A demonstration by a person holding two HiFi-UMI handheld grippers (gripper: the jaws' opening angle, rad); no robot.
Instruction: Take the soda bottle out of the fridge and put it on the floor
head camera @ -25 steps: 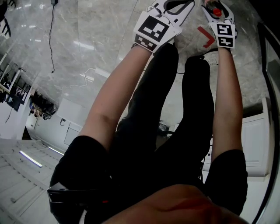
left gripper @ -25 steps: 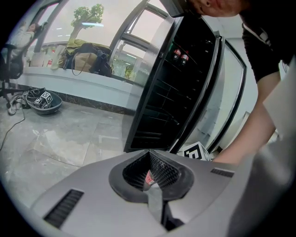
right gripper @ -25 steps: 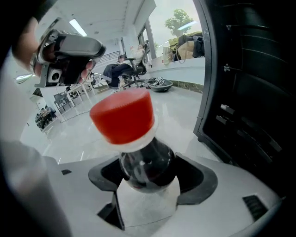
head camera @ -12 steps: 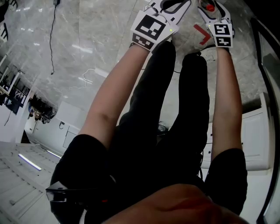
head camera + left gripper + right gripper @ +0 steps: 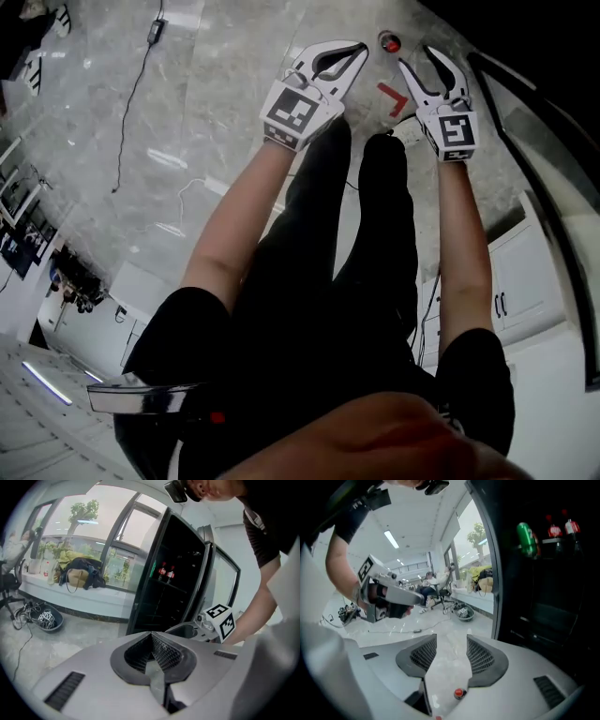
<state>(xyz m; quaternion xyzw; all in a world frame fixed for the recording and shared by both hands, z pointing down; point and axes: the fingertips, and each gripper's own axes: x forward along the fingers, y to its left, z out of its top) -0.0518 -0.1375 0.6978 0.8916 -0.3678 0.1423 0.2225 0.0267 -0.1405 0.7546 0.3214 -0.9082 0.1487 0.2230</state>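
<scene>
The soda bottle stands on the marble floor; in the head view only its red cap [image 5: 389, 43] shows, from above. My right gripper [image 5: 415, 56] is just right of the cap, its jaws apart and closing with nothing between them. In the right gripper view the cap [image 5: 459, 693] shows low in the gap, down on the floor, clear of the pads [image 5: 480, 657]. My left gripper [image 5: 359, 47] is left of the bottle and shut on nothing; its tips [image 5: 151, 635] meet in the left gripper view.
The dark fridge [image 5: 178, 588] stands open ahead, with red-capped bottles [image 5: 166, 571] on a shelf and a green bottle [image 5: 527, 538] higher up. A red tape corner [image 5: 392, 97] marks the floor by my feet. A cable [image 5: 131, 94] trails at the left.
The red cap was between the right gripper's jaws a second ago; now it stands free to their left. Both grippers have drawn back from it, and the right jaws have narrowed.
</scene>
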